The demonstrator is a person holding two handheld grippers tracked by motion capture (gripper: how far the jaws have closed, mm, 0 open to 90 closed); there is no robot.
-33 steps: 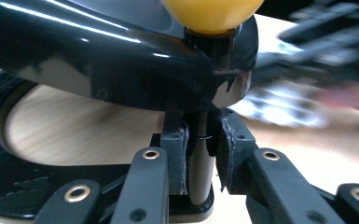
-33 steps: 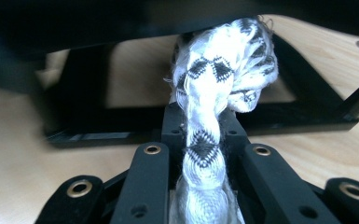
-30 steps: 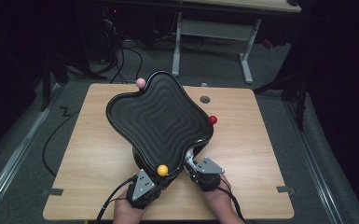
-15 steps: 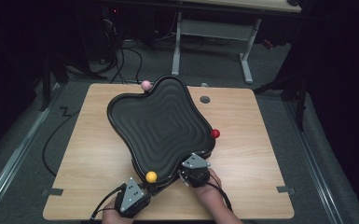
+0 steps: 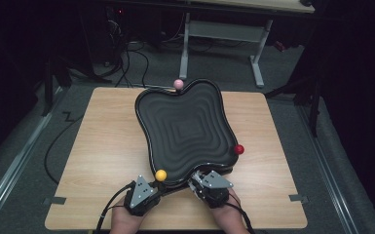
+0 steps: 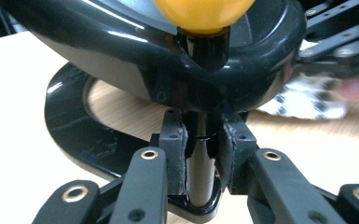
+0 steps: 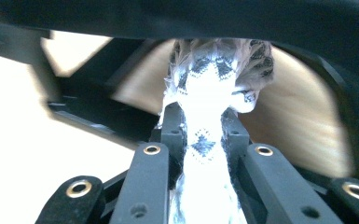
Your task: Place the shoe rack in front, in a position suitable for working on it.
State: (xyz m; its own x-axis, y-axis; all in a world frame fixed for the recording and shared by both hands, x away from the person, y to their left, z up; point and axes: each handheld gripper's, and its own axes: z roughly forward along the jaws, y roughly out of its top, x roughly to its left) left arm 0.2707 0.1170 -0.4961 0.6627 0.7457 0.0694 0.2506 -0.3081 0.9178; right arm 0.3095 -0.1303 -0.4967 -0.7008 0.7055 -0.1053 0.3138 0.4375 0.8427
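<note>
Black wavy tray [image 5: 185, 131] standing on the wooden surface [image 5: 102, 146], raised on a black base ring [image 6: 70, 121]. Three ball knobs on its rim: pink ball [image 5: 178, 84] at the far edge, red ball [image 5: 239, 149] at the right edge, yellow ball [image 5: 161, 175] at the near edge. Behind the surface, cables [image 5: 126, 53] on the floor and the frame of another desk [image 5: 224, 29]. Tray rim low over both grippers, hiding much beyond them.

Compared with half a second before: tray turned a little, red ball now nearer, left gripper [image 5: 141, 195] closer in to the yellow ball.

Left gripper's jaws clenched around the black post [image 6: 201, 172] under the yellow ball, pads touching it on both sides. Right gripper [image 5: 209, 187] at the near rim, jaws pressed together on a white patterned cloth [image 7: 205, 140], bunched up beyond the tips.
</note>
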